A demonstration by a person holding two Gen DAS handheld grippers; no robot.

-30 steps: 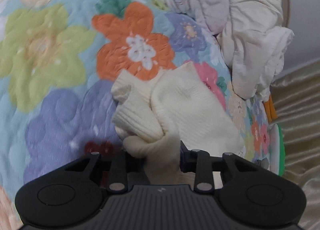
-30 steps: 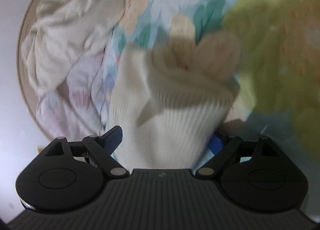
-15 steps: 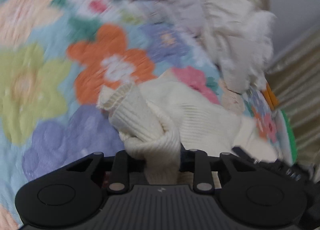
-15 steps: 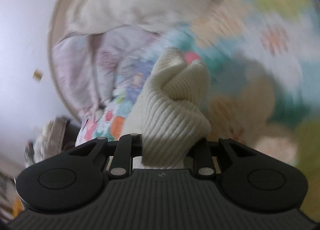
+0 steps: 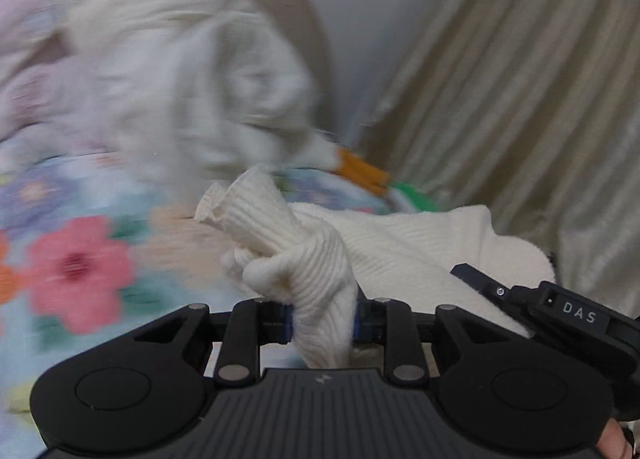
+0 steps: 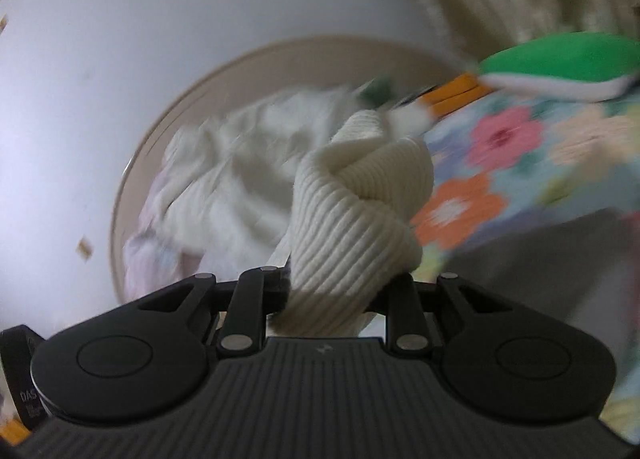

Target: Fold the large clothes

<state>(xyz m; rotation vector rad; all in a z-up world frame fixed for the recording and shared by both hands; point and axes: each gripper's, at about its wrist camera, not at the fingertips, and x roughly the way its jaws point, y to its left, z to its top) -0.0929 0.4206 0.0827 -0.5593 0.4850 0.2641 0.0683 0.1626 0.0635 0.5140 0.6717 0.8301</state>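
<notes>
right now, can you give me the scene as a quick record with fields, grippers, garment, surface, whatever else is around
left gripper: shut on bunched ribbed knit
right gripper: shut on another bunched part of the knit
garment: cream knit sweater, stretched between both grippers
surface: floral quilt beneath the sweater
other laundry: pale crumpled pile at the curved headboard
background: beige curtain, green cushion
image quality: motion blur in both views

A quilt (image 5: pixel 72 259) printed with pink and orange flowers covers the bed. Beige curtains (image 5: pixel 520 99) hang beside a pale wall (image 6: pixel 120 39). A green cushion (image 6: pixel 560 59) lies on the quilt's edge.
</notes>
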